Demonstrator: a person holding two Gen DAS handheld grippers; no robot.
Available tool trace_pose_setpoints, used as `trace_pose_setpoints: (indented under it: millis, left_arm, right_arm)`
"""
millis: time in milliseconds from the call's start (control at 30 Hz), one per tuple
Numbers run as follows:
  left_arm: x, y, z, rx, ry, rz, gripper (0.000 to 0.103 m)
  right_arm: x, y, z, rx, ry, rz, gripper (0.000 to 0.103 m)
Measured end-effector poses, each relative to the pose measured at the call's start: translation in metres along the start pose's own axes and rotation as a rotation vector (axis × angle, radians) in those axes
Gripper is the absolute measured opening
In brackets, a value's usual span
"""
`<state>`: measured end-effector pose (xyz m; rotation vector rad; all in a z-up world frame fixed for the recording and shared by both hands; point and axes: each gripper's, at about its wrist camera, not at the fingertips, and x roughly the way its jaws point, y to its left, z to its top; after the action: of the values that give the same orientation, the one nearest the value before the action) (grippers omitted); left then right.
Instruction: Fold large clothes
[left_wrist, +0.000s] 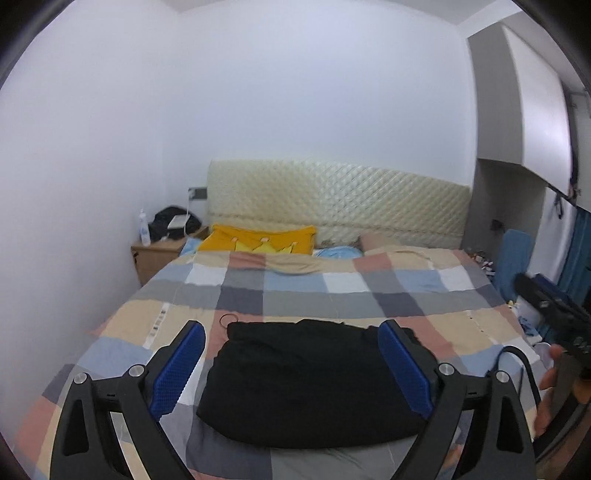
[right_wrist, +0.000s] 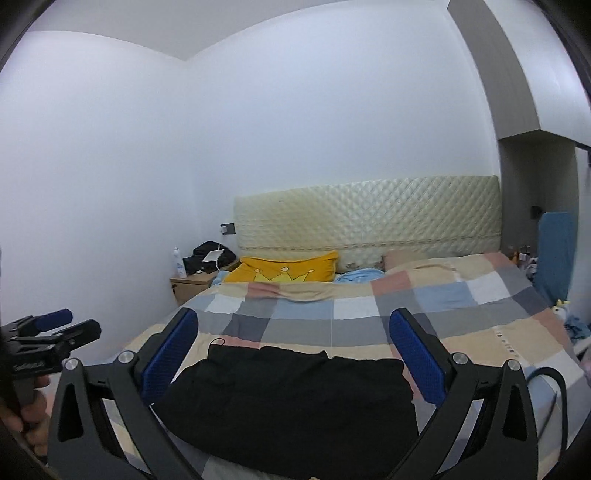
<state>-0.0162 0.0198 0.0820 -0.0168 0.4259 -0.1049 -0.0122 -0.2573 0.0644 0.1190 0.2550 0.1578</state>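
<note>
A black garment (left_wrist: 306, 384) lies folded into a compact rectangle on the checked bedcover (left_wrist: 332, 291), close to the foot of the bed. My left gripper (left_wrist: 291, 326) hovers above it, open, blue pads wide apart with nothing between them. In the right wrist view the same black garment (right_wrist: 288, 406) lies below my right gripper (right_wrist: 293, 314), which is also open and empty. The left gripper (right_wrist: 70, 326) shows at that view's left edge, held by a hand (right_wrist: 33, 417). Neither gripper touches the cloth.
A quilted cream headboard (left_wrist: 332, 199) and a yellow crown pillow (left_wrist: 258, 240) are at the far end. A wooden nightstand (left_wrist: 155, 254) with a bottle (left_wrist: 144, 229) stands far left. A thin ring (left_wrist: 229, 318) lies beside the garment. Blue clutter (left_wrist: 513, 258) lines the right side.
</note>
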Motion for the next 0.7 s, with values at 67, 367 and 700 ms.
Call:
trace_pose_setpoints:
  millis: [67,367,700]
  left_arm:
    - [-0.019,-0.006,-0.006,0.006,-0.034,0.022,0.096]
    - [-0.035,-0.022,-0.035,0.043,-0.01,0.063,0.1]
    - [-0.011,-0.005,-0.072,-0.034,0.125,0.099,0.1]
  right_arm:
    - [-0.007,0.005,-0.008,0.022,0.007,0.016,0.103]
    - [-0.033,0.018,-0.042,-0.022,0.064,-0.026,0.103]
    - [-0.041,0.013,-0.081,0.038,0.133,-0.049,0.103]
